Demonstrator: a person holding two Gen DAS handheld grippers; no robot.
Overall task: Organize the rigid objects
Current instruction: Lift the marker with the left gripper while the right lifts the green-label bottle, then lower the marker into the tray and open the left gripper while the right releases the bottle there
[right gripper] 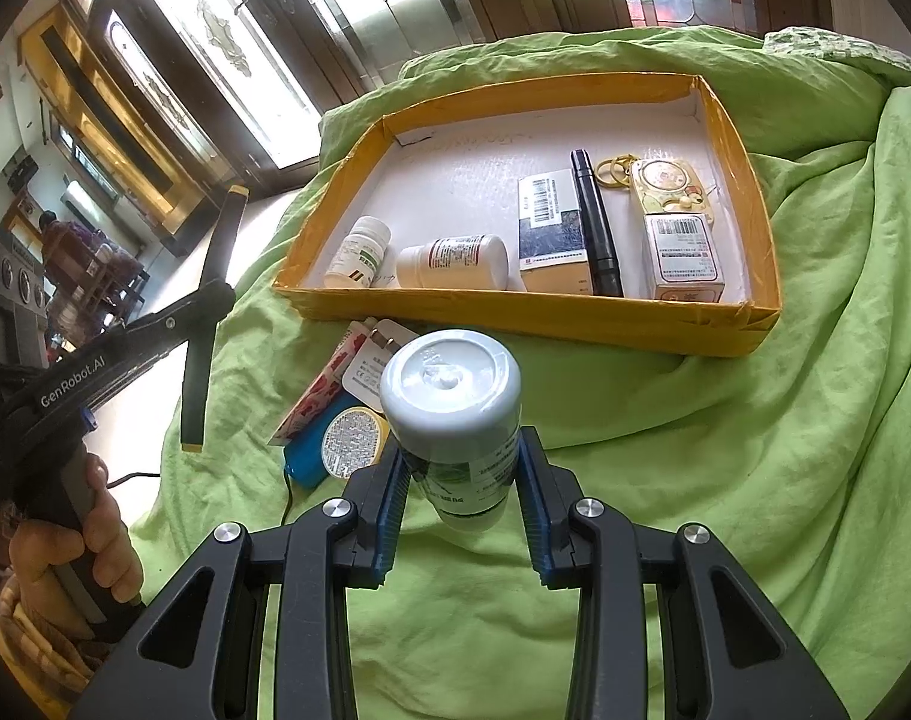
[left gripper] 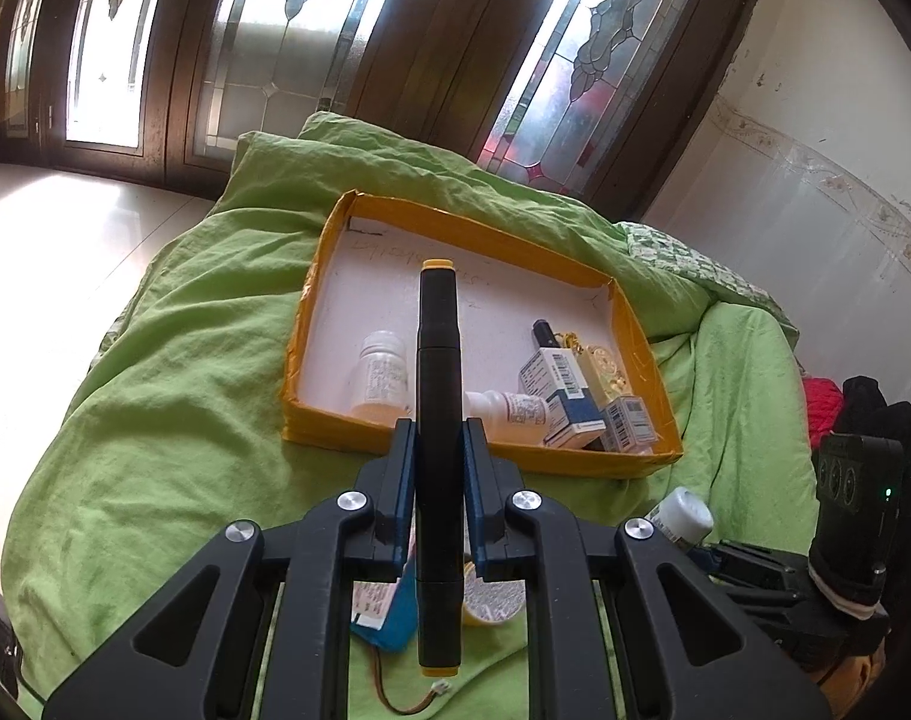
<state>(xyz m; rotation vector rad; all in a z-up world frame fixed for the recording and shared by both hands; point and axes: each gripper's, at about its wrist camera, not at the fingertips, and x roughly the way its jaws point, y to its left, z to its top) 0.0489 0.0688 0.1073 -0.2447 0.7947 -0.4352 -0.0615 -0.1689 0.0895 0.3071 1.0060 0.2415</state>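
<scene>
Pinching a black marker with yellow end caps point(left gripper: 437, 420) across its middle, the left gripper point(left gripper: 437, 450) holds it with its long axis pointing straight ahead, toward the yellow-walled cardboard tray point(left gripper: 479, 447) on the green bedspread point(left gripper: 155, 396). The right gripper point(right gripper: 458, 480) is clamped on a white-capped pill bottle point(right gripper: 452, 396), cap toward the camera, lifted above the bedspread. Both hang just short of the tray's near wall, neither clearly closer. Inside lie two white pill bottles point(right gripper: 452, 261), medicine boxes point(right gripper: 551, 234), a black pen point(right gripper: 596, 222) and a gold keychain point(right gripper: 659, 180), crowded to the right; the left and far floor is bare. Beside the tray wait a blue pack point(right gripper: 305, 450) and a yellow-rimmed tin point(right gripper: 354, 441).
</scene>
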